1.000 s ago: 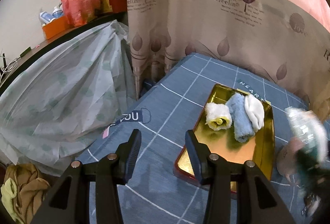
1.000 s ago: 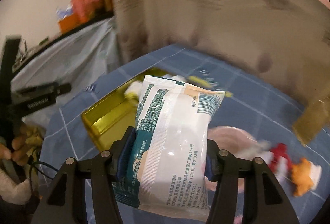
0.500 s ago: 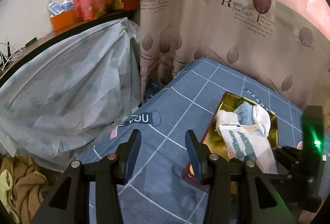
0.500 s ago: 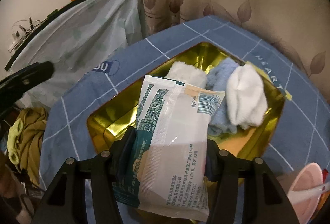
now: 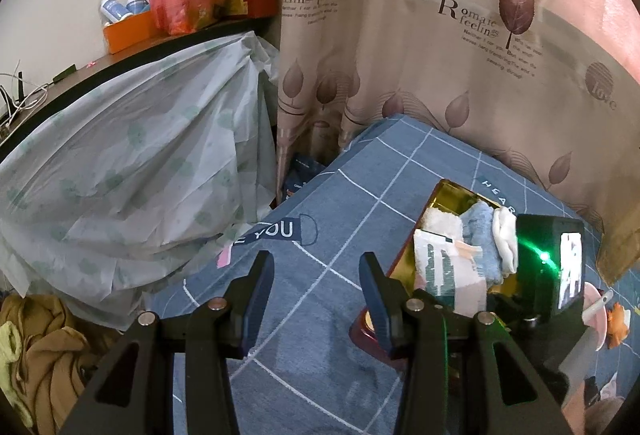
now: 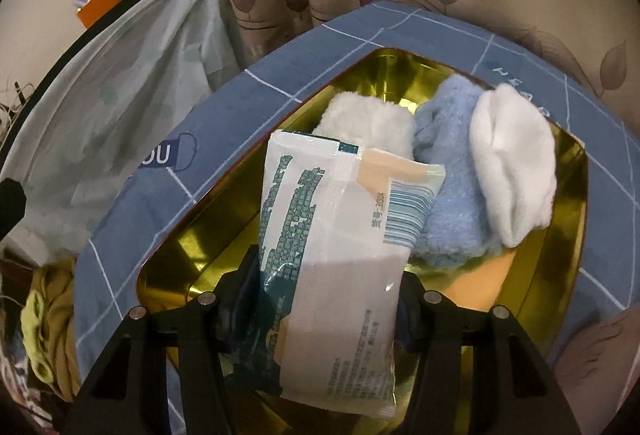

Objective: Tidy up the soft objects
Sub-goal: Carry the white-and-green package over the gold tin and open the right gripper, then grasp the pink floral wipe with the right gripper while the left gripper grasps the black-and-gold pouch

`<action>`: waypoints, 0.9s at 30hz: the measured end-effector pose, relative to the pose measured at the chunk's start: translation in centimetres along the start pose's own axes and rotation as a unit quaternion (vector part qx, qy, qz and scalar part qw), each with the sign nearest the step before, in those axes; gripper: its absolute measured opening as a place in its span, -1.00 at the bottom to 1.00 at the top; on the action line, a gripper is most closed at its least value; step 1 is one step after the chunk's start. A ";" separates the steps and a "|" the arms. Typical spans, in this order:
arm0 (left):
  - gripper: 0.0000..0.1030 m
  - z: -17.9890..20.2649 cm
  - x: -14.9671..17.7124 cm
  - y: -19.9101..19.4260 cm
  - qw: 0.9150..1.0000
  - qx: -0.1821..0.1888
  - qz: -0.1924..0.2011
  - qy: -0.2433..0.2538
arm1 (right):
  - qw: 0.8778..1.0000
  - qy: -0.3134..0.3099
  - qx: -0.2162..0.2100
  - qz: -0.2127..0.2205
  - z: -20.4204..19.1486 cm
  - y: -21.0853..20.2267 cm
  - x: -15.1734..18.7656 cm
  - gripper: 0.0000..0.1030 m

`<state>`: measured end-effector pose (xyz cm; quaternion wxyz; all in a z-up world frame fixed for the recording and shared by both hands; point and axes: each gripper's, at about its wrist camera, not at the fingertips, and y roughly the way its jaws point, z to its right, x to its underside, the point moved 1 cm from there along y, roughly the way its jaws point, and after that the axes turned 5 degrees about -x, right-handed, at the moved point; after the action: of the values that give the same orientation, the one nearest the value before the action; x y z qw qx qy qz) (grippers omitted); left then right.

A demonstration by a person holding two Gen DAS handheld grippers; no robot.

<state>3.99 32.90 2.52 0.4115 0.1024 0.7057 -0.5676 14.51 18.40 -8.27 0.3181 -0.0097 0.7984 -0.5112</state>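
Right gripper: its two pads pinch a white and teal plastic pack by the sides, the pack's long axis running along the fingers.
Pack position: over the gold tray, its far end overlapping the nearest roll; whether its underside touches the tray floor is hard to tell.
Tray contents: fluffy white roll at the left, light blue towel roll in the middle, smooth white cloth roll lying against the blue one.
Tray place: on the blue grid-patterned tablecloth, near the leaf-print curtain.
Left gripper: fingers spread with nothing between them, over bare cloth just left of the tray.
Tablecloth print: letters "YOU".
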 end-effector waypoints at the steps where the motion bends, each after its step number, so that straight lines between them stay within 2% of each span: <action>1: -0.12 0.0 0.0 0.0 1.000 0.000 0.000 0.000 | 1.000 0.004 -0.005 0.003 0.1 0.0 0.1 0.03; 3: -0.12 0.0 0.0 -0.1 1.000 0.002 0.002 0.000 | 1.000 0.005 -0.008 0.005 0.2 -0.2 0.1 0.07; 5: -0.12 -0.1 0.0 -0.3 1.000 0.003 0.004 0.001 | 1.000 -0.002 -0.010 0.007 0.2 -0.7 0.0 0.33; 7: -0.12 -0.1 0.0 -0.4 1.000 0.004 0.006 0.000 | 1.000 -0.015 0.002 0.022 0.0 -1.8 0.1 0.48; 12: -0.12 0.2 0.1 -0.8 1.000 0.005 0.009 0.004 | 0.997 -0.044 0.015 0.059 -0.4 -6.1 1.1 0.48; 16: -0.12 0.8 0.3 -1.1 1.000 0.005 0.013 0.014 | 0.993 -0.062 0.025 0.096 0.8 -11.1 3.1 0.48; 21: -0.11 1.9 0.5 -1.5 0.999 0.006 0.019 0.029 | 0.991 -0.045 0.048 0.121 5.6 -16.8 6.8 0.48; 27: -0.11 3.8 0.9 -2.3 0.998 0.016 0.026 0.054 | 0.983 0.025 0.130 0.127 15.5 -23.6 12.6 0.48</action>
<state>3.72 28.48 3.47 0.3856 0.1583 0.7148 -0.5616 5.16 -9.66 0.57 0.3594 0.1462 0.7272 -0.5663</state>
